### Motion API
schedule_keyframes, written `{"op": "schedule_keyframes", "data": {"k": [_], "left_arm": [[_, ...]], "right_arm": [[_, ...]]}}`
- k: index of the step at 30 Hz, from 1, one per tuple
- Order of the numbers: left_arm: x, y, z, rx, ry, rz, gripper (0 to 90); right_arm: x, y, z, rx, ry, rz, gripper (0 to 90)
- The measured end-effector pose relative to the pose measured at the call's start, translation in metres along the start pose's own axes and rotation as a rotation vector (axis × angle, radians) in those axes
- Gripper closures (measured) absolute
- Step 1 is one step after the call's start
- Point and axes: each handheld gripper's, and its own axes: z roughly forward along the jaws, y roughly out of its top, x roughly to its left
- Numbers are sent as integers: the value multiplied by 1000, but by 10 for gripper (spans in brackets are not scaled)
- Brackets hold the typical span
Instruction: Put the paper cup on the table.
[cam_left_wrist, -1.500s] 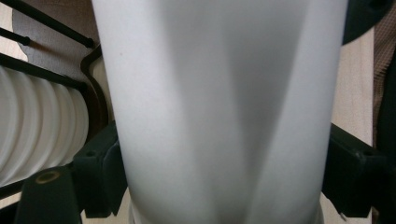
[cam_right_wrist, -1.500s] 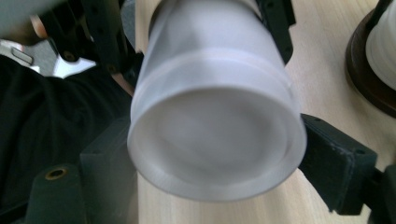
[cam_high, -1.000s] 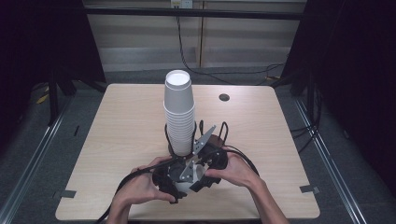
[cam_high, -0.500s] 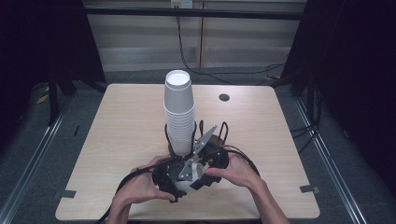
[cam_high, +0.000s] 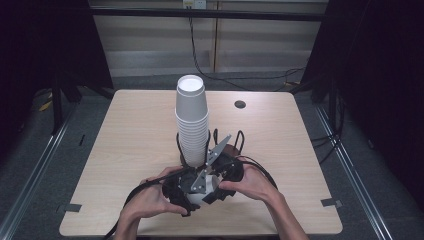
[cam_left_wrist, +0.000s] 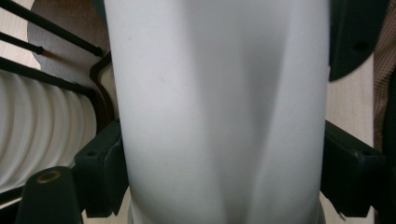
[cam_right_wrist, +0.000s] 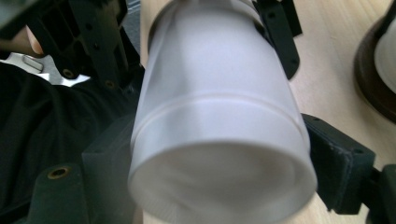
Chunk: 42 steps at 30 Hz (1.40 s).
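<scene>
Just in front of the tall stack of white paper cups (cam_high: 192, 122), a single white paper cup (cam_high: 202, 195) lies between both hands, left gripper (cam_left_wrist: 219, 182) and right gripper (cam_right_wrist: 210, 172) each clamped across its wall from opposite sides, equally near.

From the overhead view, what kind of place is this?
Probably a lab recording bay, not a home: one bare wooden table bearing just a stack of paper cups, dark curtains alongside, cables trailing behind it.
</scene>
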Motion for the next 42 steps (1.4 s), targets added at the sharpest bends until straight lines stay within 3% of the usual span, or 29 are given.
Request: {"op": "schedule_keyframes", "data": {"k": [3,6,10,11,14,16,18,19,24,25,29,34,37,40,42], "left_arm": [[0,0,-1,9,7,10,163],[2,-2,-1,3,5,23,158],[1,-4,0,-22,-2,9,139],[0,-6,1,-64,-12,-15,137],[2,-7,-1,-71,-17,-6,129],[3,-8,-2,-85,-26,-26,127],[6,-8,-4,-76,-21,-10,130],[5,-10,-6,-112,-28,-48,129],[8,-14,-11,-163,-26,-65,132],[9,-17,-14,-202,-23,-72,143],[11,-22,-20,-247,-24,-78,157],[14,-29,-29,-311,27,-110,158],[16,-35,-37,-358,80,-136,160],[17,-43,-42,-430,108,-171,164],[18,-45,-43,-447,105,-184,162]], "right_arm": [[0,1,1,-11,4,-13,211],[2,0,0,-2,-7,7,221],[2,0,-1,2,-13,2,226],[2,0,-1,3,-12,-2,227],[3,-1,-3,-3,-12,1,229],[3,-1,-3,-3,-15,1,230],[3,-1,-3,0,-17,2,231],[4,-1,-2,6,-27,2,231],[4,-1,-3,1,-33,-1,231],[4,-1,-3,4,-42,2,231],[3,-3,-4,4,-44,5,230],[1,-7,-6,-9,-54,22,229],[0,-12,-7,-16,-55,33,228],[0,-17,-10,-43,-48,45,226],[0,-19,-10,-53,-56,51,226]]}}
